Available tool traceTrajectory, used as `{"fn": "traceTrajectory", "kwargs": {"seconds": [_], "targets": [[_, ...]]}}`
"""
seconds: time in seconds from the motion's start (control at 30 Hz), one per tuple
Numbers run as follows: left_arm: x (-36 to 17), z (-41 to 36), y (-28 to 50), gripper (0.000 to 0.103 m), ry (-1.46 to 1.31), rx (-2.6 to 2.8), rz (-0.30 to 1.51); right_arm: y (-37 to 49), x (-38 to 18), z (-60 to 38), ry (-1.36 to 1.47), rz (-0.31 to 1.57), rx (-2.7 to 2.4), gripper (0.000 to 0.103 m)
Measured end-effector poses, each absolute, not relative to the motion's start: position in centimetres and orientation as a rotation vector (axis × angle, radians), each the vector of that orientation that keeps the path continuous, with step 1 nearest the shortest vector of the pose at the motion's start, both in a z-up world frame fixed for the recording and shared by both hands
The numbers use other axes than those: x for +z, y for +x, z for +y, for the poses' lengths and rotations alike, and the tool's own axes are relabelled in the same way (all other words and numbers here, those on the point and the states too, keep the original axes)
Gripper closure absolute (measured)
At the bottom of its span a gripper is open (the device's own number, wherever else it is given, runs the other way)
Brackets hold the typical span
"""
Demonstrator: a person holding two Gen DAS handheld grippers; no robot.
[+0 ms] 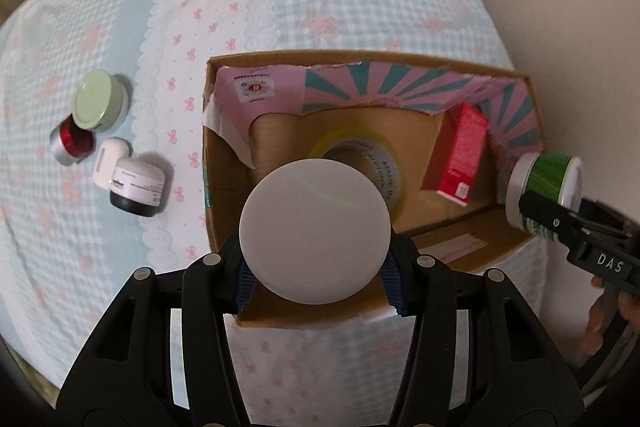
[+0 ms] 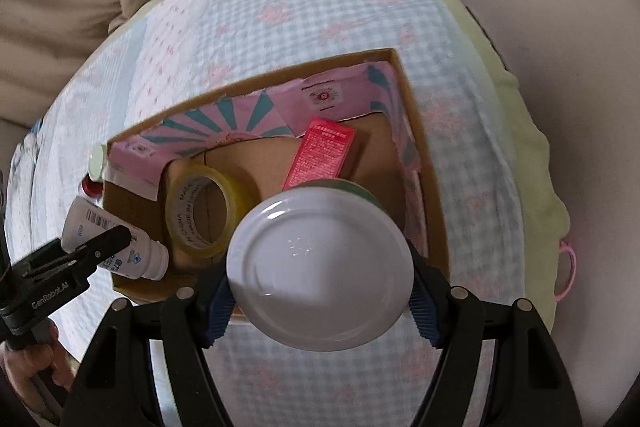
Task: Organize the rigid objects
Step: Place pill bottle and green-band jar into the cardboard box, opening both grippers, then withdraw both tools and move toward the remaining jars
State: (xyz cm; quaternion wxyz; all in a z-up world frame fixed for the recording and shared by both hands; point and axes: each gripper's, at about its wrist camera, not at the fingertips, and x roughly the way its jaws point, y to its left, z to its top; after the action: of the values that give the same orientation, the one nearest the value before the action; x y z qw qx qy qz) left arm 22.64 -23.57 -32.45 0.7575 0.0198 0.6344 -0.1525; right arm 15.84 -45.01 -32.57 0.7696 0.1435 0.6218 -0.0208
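Pinched in the left claw point(image 1: 316, 277), a white bottle point(image 1: 315, 231) hangs over the near edge of the cardboard box point(image 1: 532, 107). Right claw point(image 2: 320, 303) grips a green jar point(image 2: 320, 275) above the box, where tape point(image 2: 206, 213) and a red carton point(image 2: 322, 153) lie.

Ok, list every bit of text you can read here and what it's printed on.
"DAS": right gripper, on its body.
"GenRobot.AI": left gripper, on its body.
"MADE IN CHINA": tape roll, inner core.
Red carton, white bottle, black-lidded jar, box stickers: print too small to read.
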Motion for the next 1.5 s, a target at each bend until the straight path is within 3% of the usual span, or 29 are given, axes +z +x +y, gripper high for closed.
{"fn": "traceTrajectory", "kwargs": {"seconds": [0.07,0.13,0.17,0.2,0.23,0.27,0.4,1.2,1.5], "targets": [[-32.7,-23.8,22.8,0.056,0.078,-0.33,1.383,16.1,-33.2,-44.8,0.296,1.351,-0.033,0.034],[-32.4,-24.2,22.8,0.04,0.121,-0.34,1.357,16.4,-33.6,-44.6,0.289,1.359,-0.018,0.033],[-32.2,-24.4,22.8,0.006,0.141,-0.345,1.344,16.6,-33.9,-44.4,0.282,1.371,-0.011,0.033],[-31.9,-24.6,22.8,0.0,0.163,-0.349,1.333,16.6,-34.0,-44.2,0.267,1.367,-0.018,0.027],[-31.4,-24.7,22.8,0.0,0.179,-0.356,1.314,16.6,-33.8,-44.1,0.253,1.344,-0.025,0.007],[-31.2,-24.7,22.8,0.0,0.188,-0.362,1.309,16.5,-33.4,-44.0,0.228,1.307,-0.028,0.0],[-30.8,-23.7,22.5,0.0,0.21,-0.349,1.299,15.4,-31.8,-43.6,0.146,1.208,-0.033,0.0],[-25.4,-16.5,17.6,0.0,0.118,-0.276,1.207,11.7,-26.4,-40.6,0.127,1.145,-0.048,0.0],[-21.4,-9.5,15.2,0.0,0.082,-0.239,1.123,8.9,-22.0,-36.1,0.081,1.081,-0.033,0.0]]}}
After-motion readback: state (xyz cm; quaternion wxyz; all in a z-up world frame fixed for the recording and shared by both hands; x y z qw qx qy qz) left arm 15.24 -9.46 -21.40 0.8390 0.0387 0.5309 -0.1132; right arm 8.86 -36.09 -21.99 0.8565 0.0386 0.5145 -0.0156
